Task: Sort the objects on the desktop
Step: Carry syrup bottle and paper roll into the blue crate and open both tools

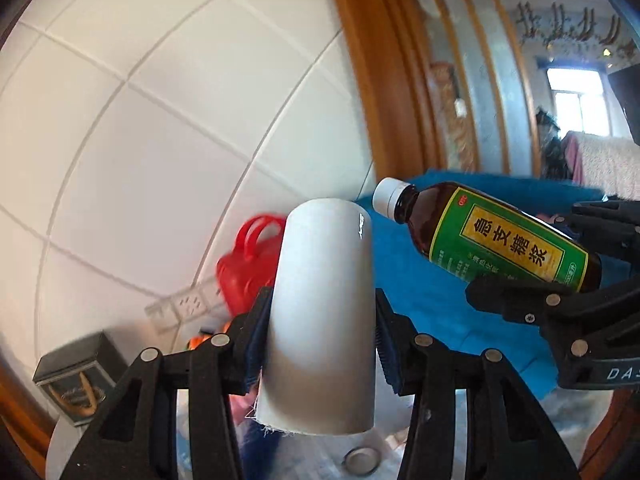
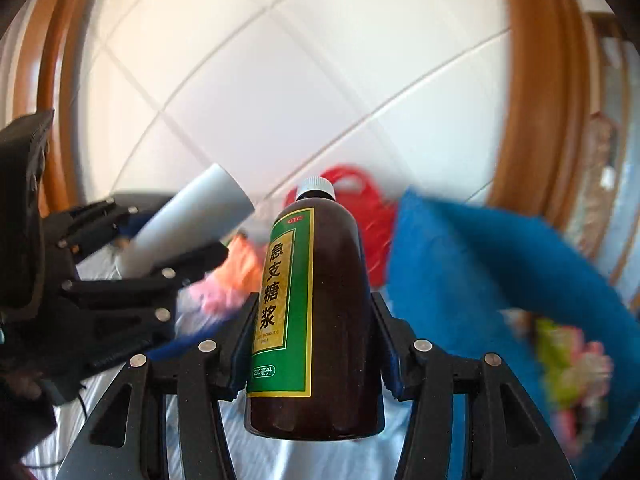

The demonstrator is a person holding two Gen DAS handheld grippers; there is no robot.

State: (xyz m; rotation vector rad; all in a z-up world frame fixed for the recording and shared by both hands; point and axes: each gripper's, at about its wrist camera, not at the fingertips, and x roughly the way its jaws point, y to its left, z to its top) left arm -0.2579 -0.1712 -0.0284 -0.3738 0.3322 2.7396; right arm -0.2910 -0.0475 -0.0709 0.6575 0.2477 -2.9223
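White tiled wall behind | left claw grips grey tube | right claw grips syrup bottle, 2 o'clock of tube | carry both level, apart

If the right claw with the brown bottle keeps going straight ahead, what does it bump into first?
Probably the red bag just past the bottle, then the white tiled wall. Depth is hard to judge.

red container motion-blurred, orange and pink items smeared
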